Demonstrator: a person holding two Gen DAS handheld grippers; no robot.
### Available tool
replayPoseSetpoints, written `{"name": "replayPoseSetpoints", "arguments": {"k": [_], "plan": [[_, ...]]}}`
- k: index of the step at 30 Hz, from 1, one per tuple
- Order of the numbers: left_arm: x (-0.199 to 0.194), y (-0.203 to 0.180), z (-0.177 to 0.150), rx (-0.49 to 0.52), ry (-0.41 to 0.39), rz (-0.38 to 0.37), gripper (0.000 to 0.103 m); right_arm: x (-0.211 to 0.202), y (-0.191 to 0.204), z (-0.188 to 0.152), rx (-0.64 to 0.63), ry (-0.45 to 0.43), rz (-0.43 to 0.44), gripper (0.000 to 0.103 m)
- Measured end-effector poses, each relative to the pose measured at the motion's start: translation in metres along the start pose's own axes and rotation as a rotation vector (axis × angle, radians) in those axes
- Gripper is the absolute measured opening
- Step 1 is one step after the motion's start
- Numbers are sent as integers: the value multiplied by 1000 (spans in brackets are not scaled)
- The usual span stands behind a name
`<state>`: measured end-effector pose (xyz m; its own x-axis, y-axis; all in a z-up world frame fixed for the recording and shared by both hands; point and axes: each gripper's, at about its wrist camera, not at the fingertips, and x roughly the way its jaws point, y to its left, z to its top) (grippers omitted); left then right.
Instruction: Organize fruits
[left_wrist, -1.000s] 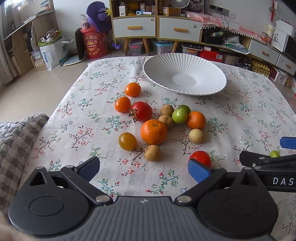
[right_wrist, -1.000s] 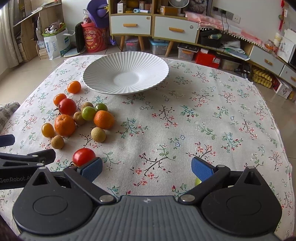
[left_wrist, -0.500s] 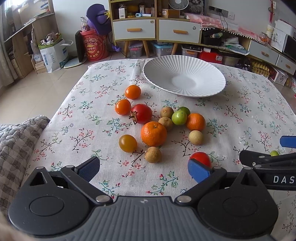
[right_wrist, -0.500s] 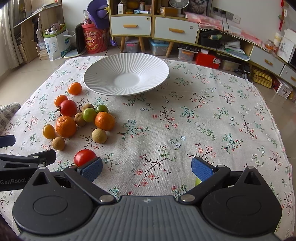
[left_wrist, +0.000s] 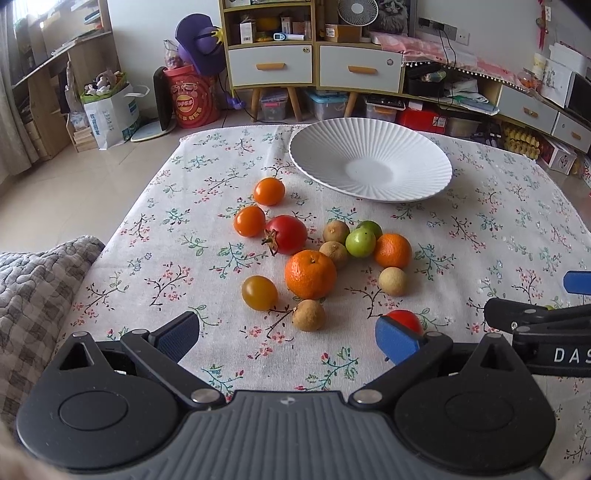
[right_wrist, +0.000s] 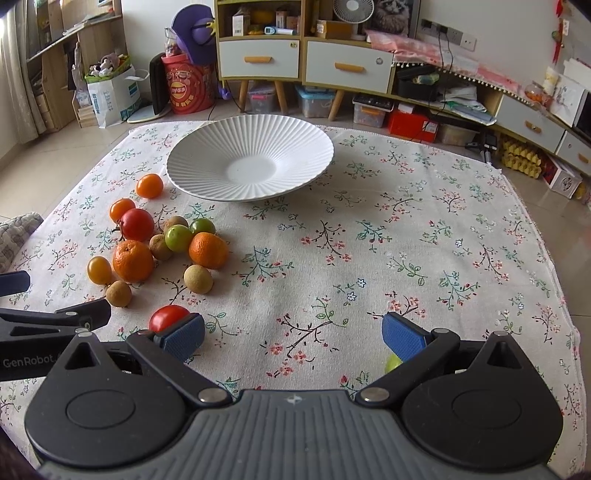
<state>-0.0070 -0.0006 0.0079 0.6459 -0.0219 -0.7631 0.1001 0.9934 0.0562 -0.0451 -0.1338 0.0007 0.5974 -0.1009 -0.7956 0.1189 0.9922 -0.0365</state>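
Observation:
A white ribbed plate (left_wrist: 406, 155) (right_wrist: 295, 147) stands empty at the far side of the floral tablecloth. Several fruits lie in a loose cluster on the cloth: a large orange (left_wrist: 310, 274) (right_wrist: 133, 260), a red tomato (left_wrist: 286, 234), orange cherry tomatoes, green limes (left_wrist: 360, 242) and tan longans. A small red tomato (left_wrist: 404, 317) (right_wrist: 168, 317) lies just beyond my left gripper's right finger. My left gripper (left_wrist: 288, 332) is open and empty, near the front edge. My right gripper (right_wrist: 293, 334) is open and empty, with a green fruit (right_wrist: 392, 363) partly hidden behind its right finger.
A grey quilted cushion (left_wrist: 33, 280) lies off the table's left edge. Cabinets (left_wrist: 314, 70), a red bucket (left_wrist: 188, 96) and boxes stand on the floor beyond the table. The right gripper's arm (left_wrist: 543, 325) shows at the right of the left wrist view.
Both views have shifted slightly; the fruit and plate sit a little lower in frame. No fruit has moved and both grippers stay open.

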Motion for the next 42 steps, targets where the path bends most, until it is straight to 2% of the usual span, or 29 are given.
{"name": "replayPoseSetpoints", "arguments": {"k": [31, 42], "plan": [[-1, 2, -1, 3, -13, -12, 98, -3, -4, 1, 7, -18, 2, 102], [3, 9, -8, 3, -26, -143, 98, -10, -28, -4, 29, -72, 58, 102]]}}
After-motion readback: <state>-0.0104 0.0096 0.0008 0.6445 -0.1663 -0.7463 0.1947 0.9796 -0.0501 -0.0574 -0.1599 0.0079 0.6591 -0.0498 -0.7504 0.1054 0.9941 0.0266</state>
